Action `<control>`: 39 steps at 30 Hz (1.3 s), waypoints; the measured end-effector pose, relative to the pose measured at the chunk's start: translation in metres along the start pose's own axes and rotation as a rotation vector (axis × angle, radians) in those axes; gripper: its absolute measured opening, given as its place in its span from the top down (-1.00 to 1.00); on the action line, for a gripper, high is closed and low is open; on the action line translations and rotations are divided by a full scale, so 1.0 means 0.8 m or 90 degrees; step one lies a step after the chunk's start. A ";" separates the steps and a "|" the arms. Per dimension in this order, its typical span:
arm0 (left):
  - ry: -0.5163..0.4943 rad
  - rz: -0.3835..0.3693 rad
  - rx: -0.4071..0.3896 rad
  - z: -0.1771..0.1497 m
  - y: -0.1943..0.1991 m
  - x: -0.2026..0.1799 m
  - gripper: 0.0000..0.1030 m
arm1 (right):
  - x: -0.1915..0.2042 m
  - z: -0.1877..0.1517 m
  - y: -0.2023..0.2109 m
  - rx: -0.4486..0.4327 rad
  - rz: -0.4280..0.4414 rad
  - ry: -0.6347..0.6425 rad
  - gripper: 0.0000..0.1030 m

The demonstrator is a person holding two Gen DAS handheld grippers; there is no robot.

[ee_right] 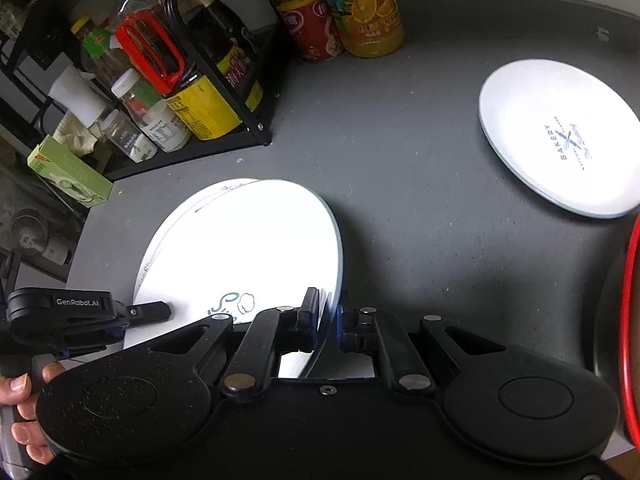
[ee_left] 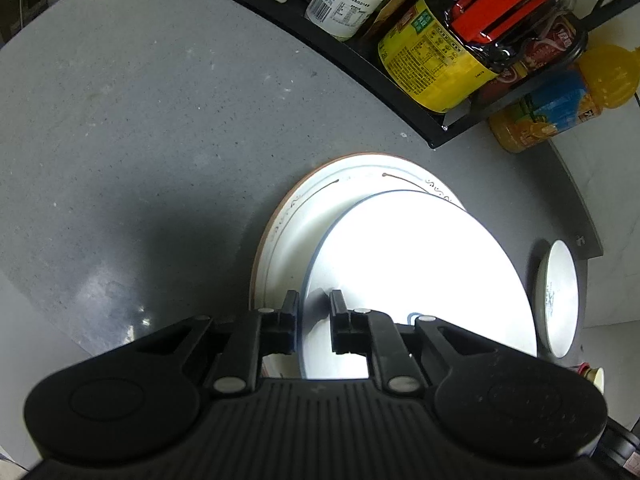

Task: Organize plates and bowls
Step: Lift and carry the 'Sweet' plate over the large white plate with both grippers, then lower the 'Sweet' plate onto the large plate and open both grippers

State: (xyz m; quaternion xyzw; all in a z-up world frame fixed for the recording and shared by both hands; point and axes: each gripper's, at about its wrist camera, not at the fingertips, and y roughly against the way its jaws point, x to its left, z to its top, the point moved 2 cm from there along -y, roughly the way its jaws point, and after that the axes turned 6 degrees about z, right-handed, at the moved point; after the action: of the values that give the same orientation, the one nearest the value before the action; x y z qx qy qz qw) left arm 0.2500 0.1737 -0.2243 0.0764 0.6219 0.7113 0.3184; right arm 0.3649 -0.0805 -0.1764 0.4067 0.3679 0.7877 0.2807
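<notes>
A white plate with a thin blue rim (ee_left: pixel 400 264) (ee_right: pixel 248 248) rests, slightly offset, on a larger white plate with a brown rim and line pattern (ee_left: pixel 296 216) (ee_right: pixel 176 220) on the grey counter. My left gripper (ee_left: pixel 316 308) is shut on the blue-rimmed plate's near left rim; the right wrist view shows it (ee_right: pixel 164 311) held by a hand. On the same plate's near right rim my right gripper (ee_right: pixel 327 312) is shut. A third white plate printed "BAKERY" (ee_right: pixel 560 140) (ee_left: pixel 558 304) lies apart to the right.
A black wire rack (ee_right: pixel 224 148) (ee_left: pixel 360 68) with bottles and jars stands at the back. An orange juice bottle (ee_right: pixel 368 12) and red cans (ee_right: pixel 312 28) stand beside it. A green box (ee_right: pixel 72 172) sits at the left, and a red-rimmed object (ee_right: pixel 630 340) at the far right edge.
</notes>
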 end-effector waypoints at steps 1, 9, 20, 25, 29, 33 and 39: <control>-0.002 0.003 -0.002 0.000 0.000 0.000 0.77 | 0.000 -0.001 -0.002 0.002 0.000 -0.003 0.84; -0.017 0.032 0.018 0.006 0.008 0.002 0.74 | 0.004 -0.007 -0.009 0.003 -0.002 -0.002 0.84; -0.043 0.034 -0.063 0.019 0.053 0.001 0.36 | 0.019 -0.012 -0.022 0.005 -0.037 0.030 0.77; -0.039 0.051 -0.047 0.015 0.033 0.016 0.25 | 0.030 -0.015 -0.029 0.006 -0.063 0.059 0.70; -0.020 0.050 -0.031 0.006 0.023 0.027 0.25 | 0.037 -0.018 -0.036 0.016 -0.077 0.068 0.67; -0.017 0.058 -0.027 0.004 0.017 0.033 0.25 | 0.040 -0.020 -0.038 0.015 -0.084 0.070 0.64; -0.013 0.054 -0.039 0.002 0.026 0.036 0.25 | 0.043 -0.015 -0.028 0.014 -0.081 0.056 0.40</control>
State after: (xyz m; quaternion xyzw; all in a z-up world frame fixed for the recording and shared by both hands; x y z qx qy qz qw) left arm 0.2211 0.1904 -0.2125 0.1001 0.5930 0.7418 0.2967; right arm 0.3404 -0.0467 -0.1844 0.3504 0.4135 0.7813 0.3095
